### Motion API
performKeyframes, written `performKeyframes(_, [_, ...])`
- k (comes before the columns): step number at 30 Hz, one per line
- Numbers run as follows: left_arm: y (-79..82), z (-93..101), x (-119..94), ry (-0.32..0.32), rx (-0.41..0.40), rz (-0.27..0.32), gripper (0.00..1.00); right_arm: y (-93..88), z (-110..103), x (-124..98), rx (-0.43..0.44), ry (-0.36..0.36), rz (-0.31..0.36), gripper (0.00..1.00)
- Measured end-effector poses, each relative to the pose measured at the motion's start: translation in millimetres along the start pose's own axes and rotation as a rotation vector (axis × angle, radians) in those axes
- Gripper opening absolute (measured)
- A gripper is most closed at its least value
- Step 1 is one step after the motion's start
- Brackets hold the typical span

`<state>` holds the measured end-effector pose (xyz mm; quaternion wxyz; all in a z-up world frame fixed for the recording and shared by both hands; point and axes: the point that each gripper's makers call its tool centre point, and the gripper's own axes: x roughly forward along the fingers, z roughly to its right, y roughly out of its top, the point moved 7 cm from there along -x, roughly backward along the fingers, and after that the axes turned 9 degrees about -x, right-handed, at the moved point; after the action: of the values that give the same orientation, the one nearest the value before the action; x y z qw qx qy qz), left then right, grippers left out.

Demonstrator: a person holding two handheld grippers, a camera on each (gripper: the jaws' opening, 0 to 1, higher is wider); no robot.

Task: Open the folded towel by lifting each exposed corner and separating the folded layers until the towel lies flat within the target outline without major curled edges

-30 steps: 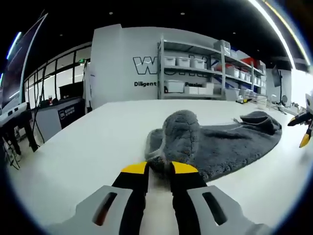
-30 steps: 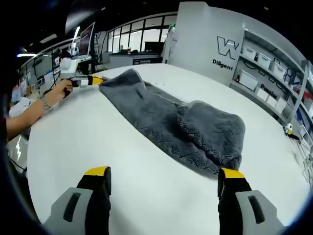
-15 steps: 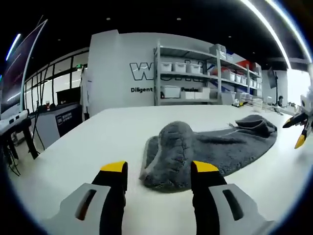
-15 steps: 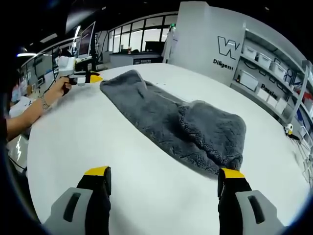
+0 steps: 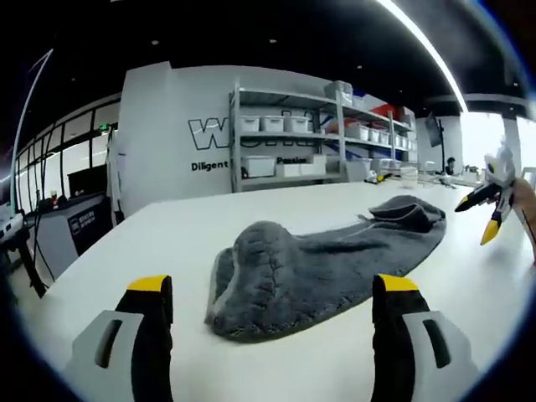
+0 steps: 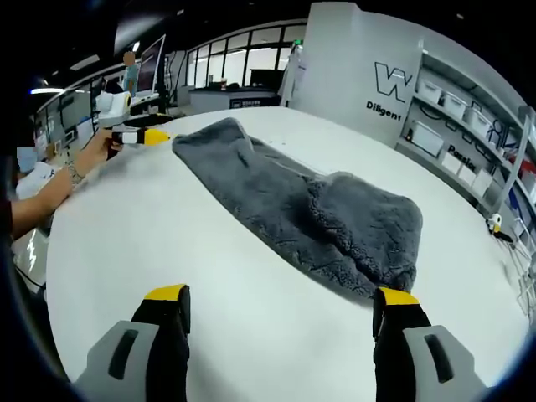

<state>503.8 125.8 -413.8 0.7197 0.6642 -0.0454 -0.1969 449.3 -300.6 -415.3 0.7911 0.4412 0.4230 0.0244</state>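
Tabletop [image 5: 276, 360]: big white surface, carries everything; rounded edge runs along the person's side in right gripper view [image 6: 63, 276].
Shelving [image 5: 293, 138]: metal rack w/ white bins past the far edge of the tabletop, next to a grey wall w/ lettering.
Towel [image 5: 327, 260]: dark grey, fluffy, lying on the tabletop mid-surface, long shape. Not flat: one end is humped/folded over nr left gripper, the other end has a folded lump twd right gripper. In right gripper view towel [image 6: 301, 209] runs diagonally from the person's edge twd the shelving side, thick doubled layer at the nearer end.
Left gripper [image 5: 272, 289]: jaws spread wide, nothing between them; yellow tips just above the tabletop, humped towel end sits ahead in the gap, not touched. Also seen in right gripper view [image 6: 155, 136], at the far towel end by the tabletop edge, held by a hand [image 6: 99, 149].
Right gripper [image 6: 280, 301]: jaws wide apart, holding nothing; its right tip just beside the doubled towel end, can't tell if touching; left tip over bare tabletop. In left gripper view [image 5: 488, 213] it hangs past the far towel end, yellow tips pointing down, clear of the towel.
Person: forearm w/ wristband at the tabletop edge in right gripper view.
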Motion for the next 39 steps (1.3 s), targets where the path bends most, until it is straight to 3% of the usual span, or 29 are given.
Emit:
performKeyframes(3, [3.7, 9.7, -2, -0.07, -0.006, -0.006, 0.99, 0.3, -1, 0, 0.002, 0.001, 0.004, 0.91])
performKeyframes(11, [0.3, 22.0, -12, -0.153, 0.014, -0.05, 0.99, 0.3, -1, 2, 0.003, 0.005, 0.0, 0.92])
performKeyframes(16, [-7.2, 21.1, -14, -0.147, 0.015, -0.083, 0.99, 2.6, -2, 5, 0.005, 0.014, 0.004, 0.94])
performKeyframes(19, [-10.9, 26.8, -14, -0.187, -0.017, -0.108, 0.99, 3.5, -4, 7, -0.004, 0.016, -0.001, 0.95])
performKeyframes(34, [-3.0, 32.0, -21, -0.225, -0.034, -0.072, 0.99, 16.6, 0, 4, -0.023, 0.003, 0.032, 0.99])
performKeyframes(39, [-4.6, 35.4, -21, -0.231, -0.034, -0.076, 0.99, 26.5, 0, 8, -0.022, -0.015, 0.089, 0.99])
